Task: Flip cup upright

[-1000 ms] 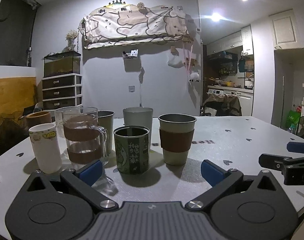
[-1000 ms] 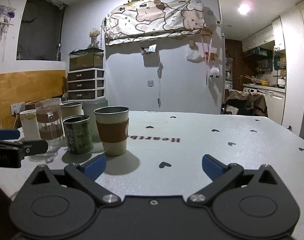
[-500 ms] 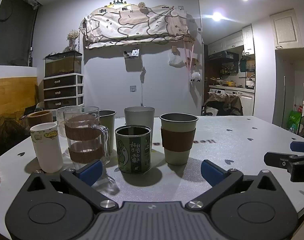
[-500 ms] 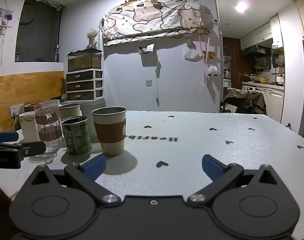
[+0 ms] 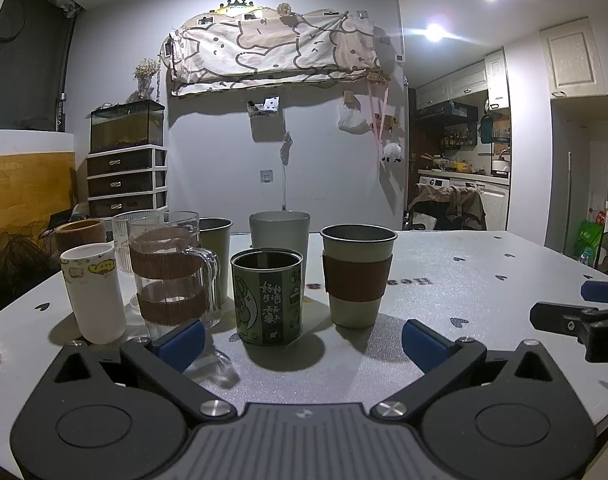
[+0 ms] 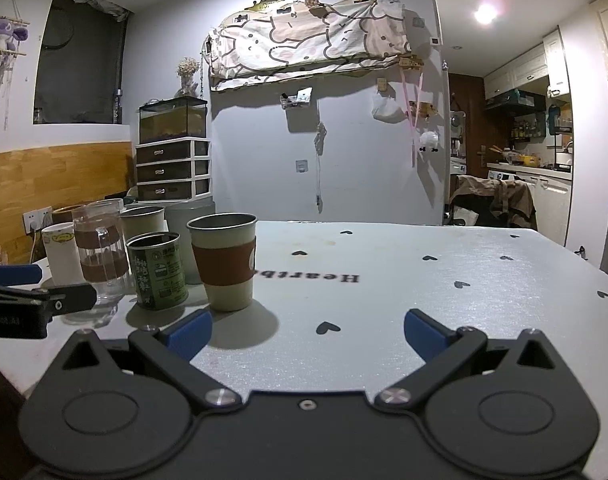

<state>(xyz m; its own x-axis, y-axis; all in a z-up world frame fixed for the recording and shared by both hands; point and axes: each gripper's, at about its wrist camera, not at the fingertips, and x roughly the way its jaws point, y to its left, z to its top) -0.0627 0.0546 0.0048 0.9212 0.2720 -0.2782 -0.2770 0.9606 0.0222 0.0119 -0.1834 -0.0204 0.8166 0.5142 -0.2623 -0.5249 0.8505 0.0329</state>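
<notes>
Our left gripper (image 5: pixel 303 340) is spread wide w/ nothing between its jaws. Just past the gap sits the green tin cup (image 5: pixel 267 297), standing up, mouth on top. Right behind it & a bit to the right-finger side stands the cup w/ the brown sleeve (image 5: pixel 358 276), also mouth up. By the left finger is the glass mug (image 5: pixel 170 276), then the white cup (image 5: pixel 93 292) further out that side. Behind them are a gray cup (image 5: pixel 279 229) & a metal cup (image 5: pixel 215 240). All stand on the table (image 5: pixel 464 280), none touched.

Our right gripper (image 6: pixel 308 330) is spread wide too, holding nothing. The sleeve cup (image 6: pixel 225 264) is just past its left finger, not in the gap.

Vs 1 sec ago: the cups look a bit closer to our left jaws & sit lower in that view; the right gripper shows further off at the edge. No cup has moved.
</notes>
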